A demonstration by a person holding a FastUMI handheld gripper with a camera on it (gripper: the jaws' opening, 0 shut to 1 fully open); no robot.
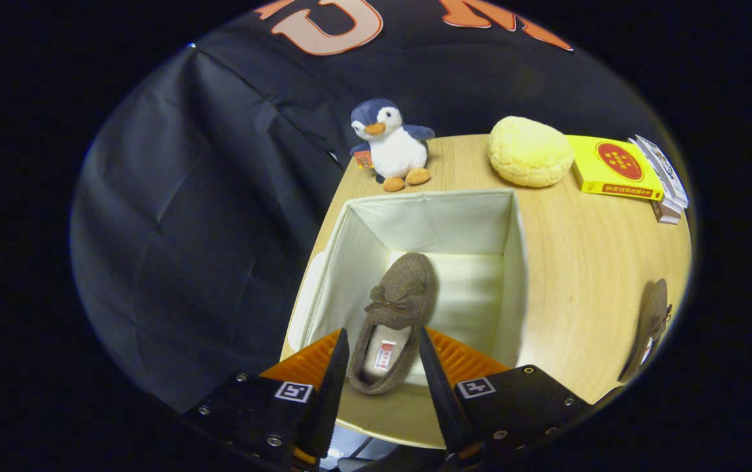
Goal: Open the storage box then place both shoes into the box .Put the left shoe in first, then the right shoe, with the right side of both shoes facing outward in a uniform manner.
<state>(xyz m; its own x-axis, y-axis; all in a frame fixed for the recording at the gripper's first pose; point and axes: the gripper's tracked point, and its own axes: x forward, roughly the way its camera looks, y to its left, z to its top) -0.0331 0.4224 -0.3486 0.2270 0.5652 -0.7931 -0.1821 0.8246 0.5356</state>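
Pale wood table (pixel 585 262) carried everything you needed; the cream fabric storage box (pixel 510 275) stood open on it, lid off, so nothing barred the way in; one brown shoe (pixel 402 295) hung toe-first over the box's floor, its heel pinched between your gripper (pixel 383 367) fingers, probably ready for lowering; the second shoe (pixel 651 328) waited on the table to the right, well apart; a plush penguin (pixel 392 144) sat beyond the box.
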